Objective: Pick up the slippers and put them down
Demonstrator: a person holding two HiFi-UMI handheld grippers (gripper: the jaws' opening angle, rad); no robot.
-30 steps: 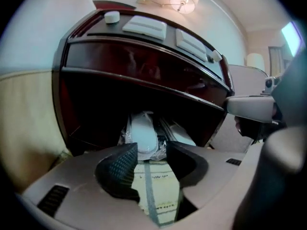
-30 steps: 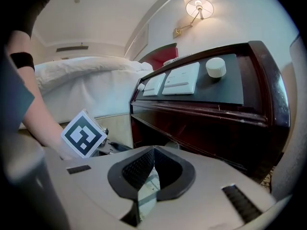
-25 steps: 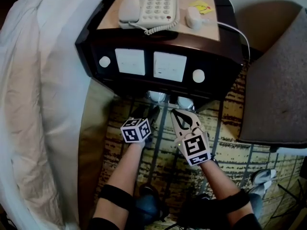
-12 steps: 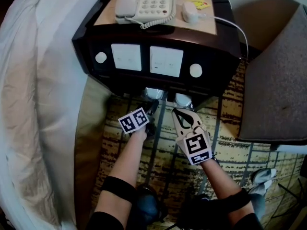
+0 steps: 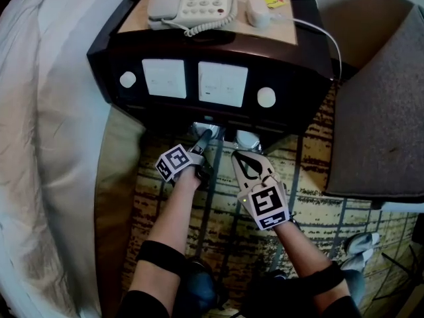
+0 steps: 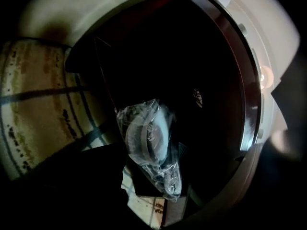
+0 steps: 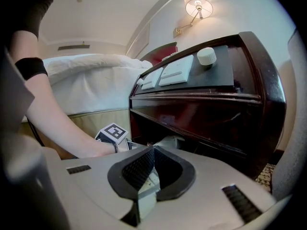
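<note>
Under the nightstand (image 5: 301,78), the plastic-wrapped slippers (image 6: 148,140) are not yet lifted. The left gripper (image 5: 204,138) is pointed at them, its jaws just opened wider and held apart, nothing clamped between. The right gripper (image 5: 240,156) is seen closed and empty. Access is narrowed by the overhanging nightstand and bed (image 5: 53,111).

The patterned carpet (image 5: 311,177) bears the dark nightstand (image 5: 212,114) (two plastic-wrapped slippers (image 5: 246,138) sit tucked at its foot).
</note>
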